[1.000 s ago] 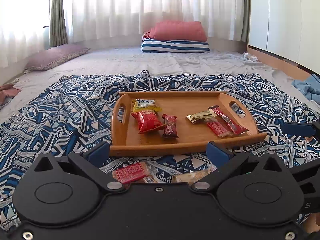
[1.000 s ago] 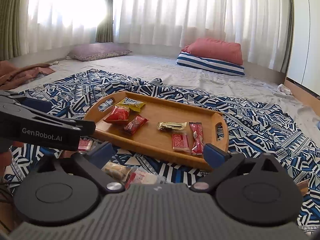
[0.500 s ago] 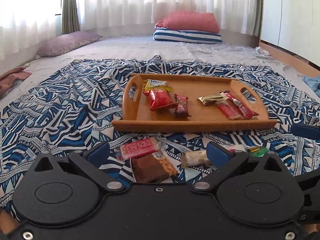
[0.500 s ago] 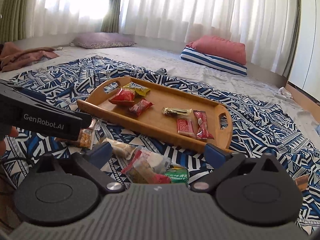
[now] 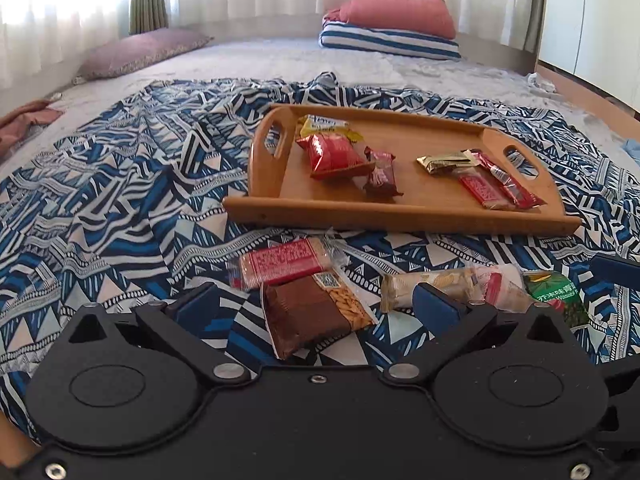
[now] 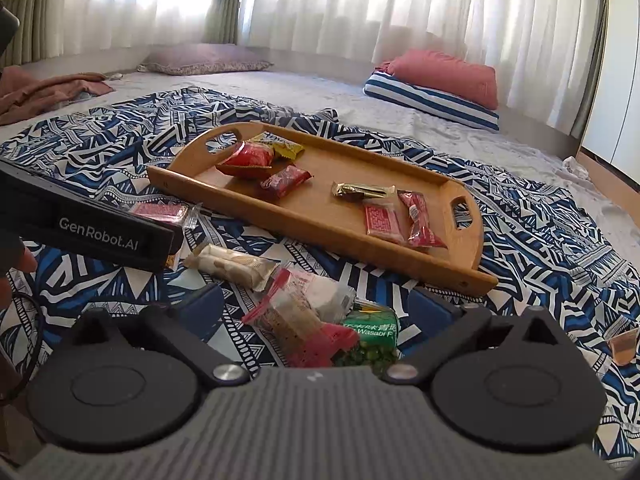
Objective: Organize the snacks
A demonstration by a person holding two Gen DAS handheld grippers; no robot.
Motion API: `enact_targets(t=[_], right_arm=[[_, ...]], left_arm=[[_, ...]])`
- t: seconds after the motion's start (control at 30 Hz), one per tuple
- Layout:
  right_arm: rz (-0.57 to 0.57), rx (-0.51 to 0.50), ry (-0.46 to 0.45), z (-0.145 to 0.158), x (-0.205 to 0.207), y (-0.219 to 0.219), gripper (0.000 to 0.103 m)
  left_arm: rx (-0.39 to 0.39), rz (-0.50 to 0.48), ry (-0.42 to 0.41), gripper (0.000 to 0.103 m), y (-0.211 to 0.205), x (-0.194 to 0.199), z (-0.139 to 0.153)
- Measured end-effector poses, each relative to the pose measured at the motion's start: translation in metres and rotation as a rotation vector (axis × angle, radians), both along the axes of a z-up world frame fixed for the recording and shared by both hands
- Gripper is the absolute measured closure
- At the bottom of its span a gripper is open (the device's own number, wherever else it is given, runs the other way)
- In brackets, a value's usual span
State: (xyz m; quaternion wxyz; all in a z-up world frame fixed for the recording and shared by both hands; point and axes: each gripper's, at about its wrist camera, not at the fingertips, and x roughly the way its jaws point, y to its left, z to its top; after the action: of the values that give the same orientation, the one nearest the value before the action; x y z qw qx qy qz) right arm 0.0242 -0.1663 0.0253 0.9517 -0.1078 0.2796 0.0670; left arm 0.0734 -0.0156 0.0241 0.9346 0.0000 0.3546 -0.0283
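The wooden tray (image 5: 360, 210) lies on a blue-and-white patterned blanket (image 5: 120, 200) spread over a bed; inside it, at its left end, a yellow packet (image 5: 322, 124) sits behind a red bag (image 5: 332, 152), with a dark red wrapper (image 5: 382, 174) just beside the bag; toward its right end lie a gold bar (image 5: 444, 161), a flat red wafer pack (image 5: 482, 190) and a slim red stick pack (image 5: 506, 180), close together.

On the blanket in front of the tray, loose snacks lie in a row: a red wafer packet (image 5: 284, 262) touching a brown cookie pack (image 5: 316, 314), then a beige biscuit roll (image 5: 432, 284), a clear red-edged bag (image 6: 304, 320) and a green wasabi pea bag (image 6: 370, 340), the last two overlapping.

The left gripper (image 5: 316, 308) hangs low over the brown cookie pack, its jaws spread wide and gripping nothing; the right gripper (image 6: 320, 312) sits over the clear bag and the green bag, jaws likewise released.

At the far end of the bed, a pink pillow (image 5: 396, 10) rests on a striped pillow (image 5: 388, 42); a mauve pillow (image 5: 140, 50) lies to the left.
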Motion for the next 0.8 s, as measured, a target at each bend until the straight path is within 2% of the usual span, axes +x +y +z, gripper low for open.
enact_targets(t=[0.3,0.43,0.6,0.67,0.73,0.8], right_arm=[[-0.012,-0.014,0.03,-0.011,0.012,0.001,0.0],[-0.007,-0.002,0.042,-0.015,0.015,0.002,0.003],[-0.011,-0.013,0.029,-0.015,0.015,0.003,0.017],[-0.019,-0.005,0.024,-0.014,0.015,0.001,0.029],[-0.018,0.028,0.037,-0.014,0.016,-0.001,0.034],[-0.02,0.064,0.043,-0.014,0.015,-0.004,0.04]], left_arm=[[-0.021,0.002,0.049,0.001,0.001,0.013,-0.009],[-0.042,0.004,0.07,0.006,0.003,0.017,-0.013],[-0.066,0.012,0.087,0.016,0.005,0.02,-0.016],[-0.068,0.01,0.092,0.021,0.005,0.02,-0.018],[-0.064,0.011,0.09,0.026,0.005,0.02,-0.019],[-0.056,0.009,0.085,0.039,0.005,0.018,-0.018]])
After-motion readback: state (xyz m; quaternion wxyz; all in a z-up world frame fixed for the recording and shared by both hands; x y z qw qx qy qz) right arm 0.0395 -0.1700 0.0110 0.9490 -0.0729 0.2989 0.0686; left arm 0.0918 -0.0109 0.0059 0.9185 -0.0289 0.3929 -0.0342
